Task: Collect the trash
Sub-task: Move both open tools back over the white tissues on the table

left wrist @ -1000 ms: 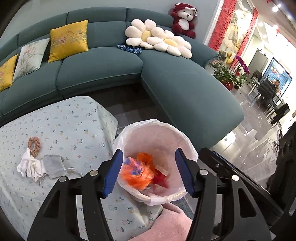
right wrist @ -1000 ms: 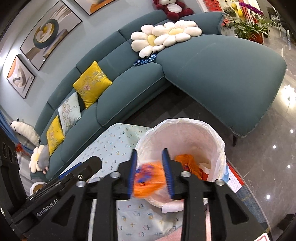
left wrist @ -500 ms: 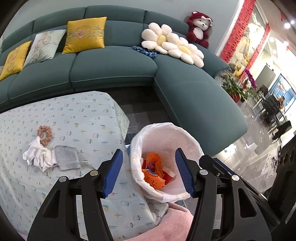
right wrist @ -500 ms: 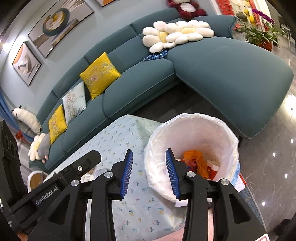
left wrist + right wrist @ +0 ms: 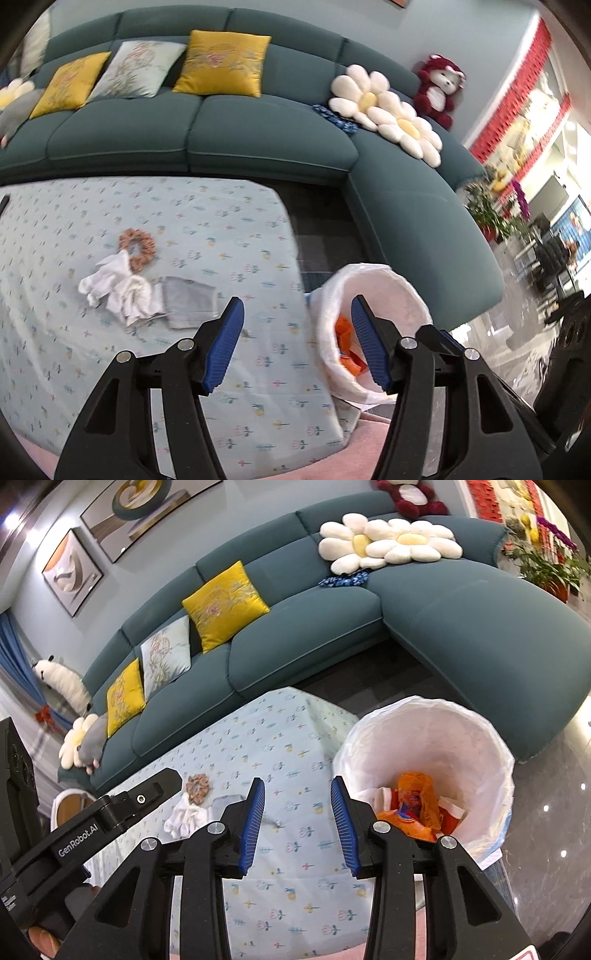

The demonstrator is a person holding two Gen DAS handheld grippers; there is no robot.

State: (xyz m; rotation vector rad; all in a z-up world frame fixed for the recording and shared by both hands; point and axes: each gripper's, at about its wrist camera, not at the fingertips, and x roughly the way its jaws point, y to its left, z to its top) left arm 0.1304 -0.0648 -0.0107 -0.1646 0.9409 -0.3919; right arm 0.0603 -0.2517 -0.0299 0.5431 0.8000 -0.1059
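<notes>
Now the orange wrapper point(image 5: 413, 812) lies in the white-lined bin point(image 5: 476, 738), released; our right gripper point(image 5: 297, 821) is empty, partly open, beside it. Left gripper point(image 5: 295, 343), empty, jaws opening, has swung from the bin toward the tissue point(image 5: 118, 291).

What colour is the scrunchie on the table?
Orange-brown scrunchie; the left wrist view shows it best.

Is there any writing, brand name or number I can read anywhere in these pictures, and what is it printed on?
"GenRobot.AI": white letters on the black body of the left tool, seen in the right wrist view.
The red hangings by the doorway: too blurred to tell whether they bear writing.
Nothing else readable.
</notes>
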